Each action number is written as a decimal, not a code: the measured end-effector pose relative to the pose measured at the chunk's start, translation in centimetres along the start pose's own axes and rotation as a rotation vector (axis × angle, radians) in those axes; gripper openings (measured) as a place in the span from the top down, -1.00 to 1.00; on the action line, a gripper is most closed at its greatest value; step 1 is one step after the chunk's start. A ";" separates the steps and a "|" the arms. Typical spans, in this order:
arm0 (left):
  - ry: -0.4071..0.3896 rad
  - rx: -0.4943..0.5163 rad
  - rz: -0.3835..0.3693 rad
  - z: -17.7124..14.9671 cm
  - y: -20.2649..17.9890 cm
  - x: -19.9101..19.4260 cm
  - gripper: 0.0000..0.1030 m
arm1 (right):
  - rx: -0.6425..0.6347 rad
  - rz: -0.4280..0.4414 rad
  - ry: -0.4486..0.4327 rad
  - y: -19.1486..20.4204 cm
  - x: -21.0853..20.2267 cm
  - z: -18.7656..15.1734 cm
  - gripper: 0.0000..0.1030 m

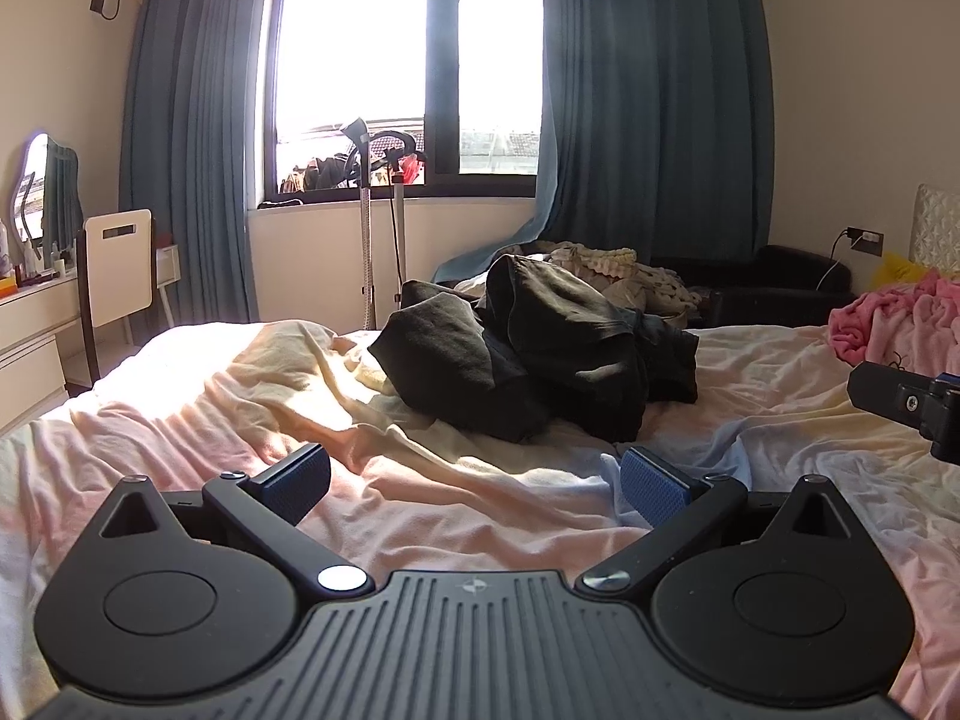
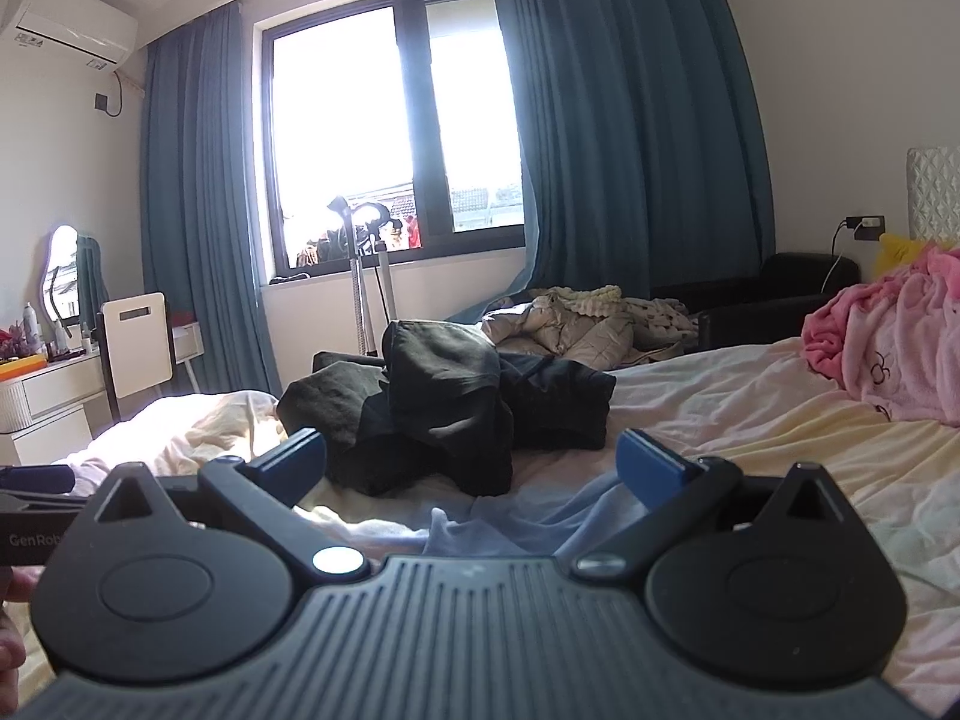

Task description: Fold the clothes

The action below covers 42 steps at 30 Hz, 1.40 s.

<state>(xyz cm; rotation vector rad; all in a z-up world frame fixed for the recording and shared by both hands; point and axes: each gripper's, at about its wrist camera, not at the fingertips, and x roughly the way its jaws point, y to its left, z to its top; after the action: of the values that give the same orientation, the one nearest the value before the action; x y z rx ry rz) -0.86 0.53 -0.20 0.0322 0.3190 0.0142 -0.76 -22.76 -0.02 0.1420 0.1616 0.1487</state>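
Observation:
A crumpled pile of black clothes [image 1: 528, 354] lies in the middle of the bed [image 1: 198, 420]; it also shows in the right wrist view [image 2: 444, 414]. My left gripper [image 1: 477, 483] is open and empty, hovering over the pale sheet a short way in front of the pile. My right gripper [image 2: 471, 465] is open and empty, also just short of the pile, above the bed [image 2: 750, 414]. Part of the right gripper's body [image 1: 906, 402] shows at the right edge of the left wrist view.
A pink blanket [image 2: 888, 342] lies at the right of the bed. Beige clothes [image 2: 576, 324] are heaped behind the pile, by a black armchair [image 2: 780, 294]. A desk and white chair [image 2: 135, 342] stand at the left; a garment steamer [image 1: 369, 228] stands under the window.

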 end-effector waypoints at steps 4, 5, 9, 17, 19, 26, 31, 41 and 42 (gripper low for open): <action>-0.016 0.017 0.004 -0.1 -0.2 -0.2 -1.00 | -0.003 0.003 0.001 0.1 0.0 0.1 -1.00; -0.020 0.022 0.007 -0.1 -0.2 -0.2 -1.00 | -0.004 0.003 0.002 0.1 0.0 0.1 -1.00; -0.038 0.041 0.018 -0.1 -0.5 -0.4 -1.00 | -0.011 0.007 0.001 0.3 0.0 0.1 -1.00; -0.035 0.029 0.012 -0.1 -0.3 -0.4 -1.00 | -0.005 0.003 0.007 0.2 0.1 0.1 -1.00; -0.035 0.028 0.012 0.0 -0.3 -0.4 -1.00 | -0.006 -0.001 0.006 0.2 0.1 0.1 -1.00; -0.037 0.029 0.008 -0.1 -0.2 -0.4 -1.00 | -0.004 0.000 0.002 0.3 0.0 0.1 -1.00; -0.039 0.034 0.006 -0.2 -0.2 -0.4 -1.00 | -0.001 -0.017 -0.009 0.0 0.0 0.3 -1.00; -0.102 0.144 -0.036 1.9 -2.1 0.8 -1.00 | 0.040 -0.112 -0.001 -2.0 0.1 0.2 -1.00; -0.104 0.160 -0.054 2.3 -2.6 1.3 -1.00 | 0.050 -0.121 0.001 -2.3 0.1 0.1 -1.00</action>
<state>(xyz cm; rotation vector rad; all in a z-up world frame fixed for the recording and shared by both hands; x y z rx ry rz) 1.10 -2.15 1.54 0.1820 0.2163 -0.0660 -0.29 -24.98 -0.24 0.1819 0.1749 0.0245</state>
